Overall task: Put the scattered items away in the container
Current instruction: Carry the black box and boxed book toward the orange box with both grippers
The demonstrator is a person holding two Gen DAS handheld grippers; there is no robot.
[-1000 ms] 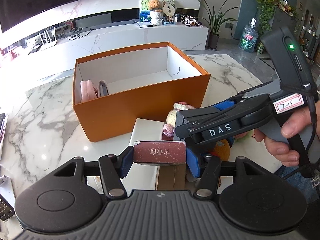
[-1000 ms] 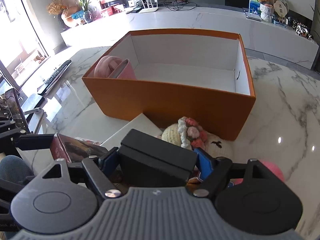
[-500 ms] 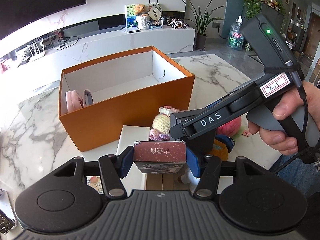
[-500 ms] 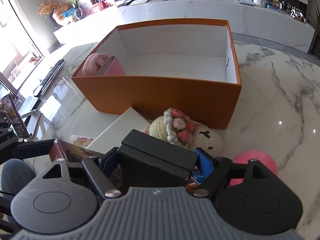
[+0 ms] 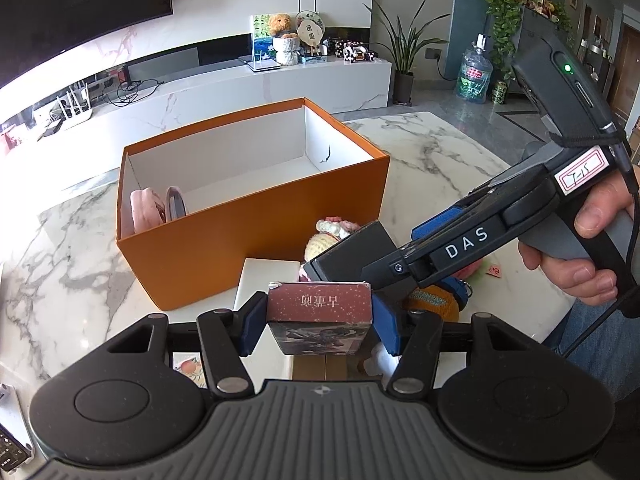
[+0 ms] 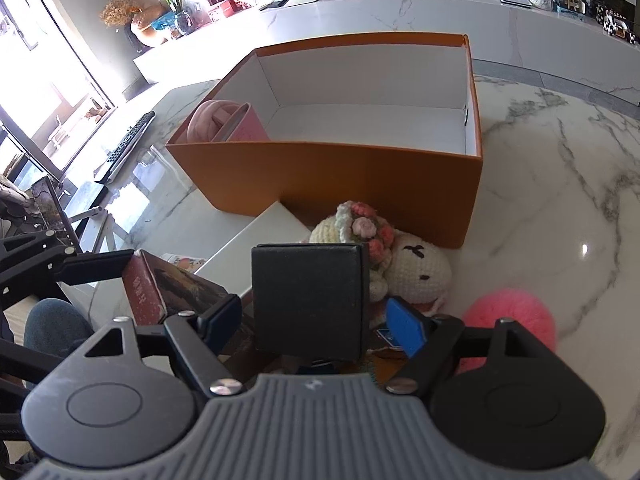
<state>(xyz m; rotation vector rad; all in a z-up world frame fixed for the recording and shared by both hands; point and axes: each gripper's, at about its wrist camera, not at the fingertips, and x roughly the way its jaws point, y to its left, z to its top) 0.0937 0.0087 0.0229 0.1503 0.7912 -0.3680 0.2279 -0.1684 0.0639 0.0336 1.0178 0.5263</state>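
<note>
both claws are full: the left gripper (image 5: 318,322) is clamped on a dark red box (image 5: 319,309) with pale lettering, and the right gripper (image 6: 316,322) has a black box (image 6: 310,300) between its pads, though in its own view the right pad looks a shade clear of the box wall, so i can't swear the squeeze is firm. the orange carton (image 5: 256,236) sits on the marble table (image 5: 60,280) at about twelve o'clock from both hands, open, with a pink thing (image 5: 146,214) standing at its nine o'clock end. a crocheted doll (image 6: 380,256) and a pink pompom (image 6: 508,320) lie loose near its front wall. i'd say this is the carry step: next, lift each box over the near rim and let go in the bare white floor toward three o'clock
</note>
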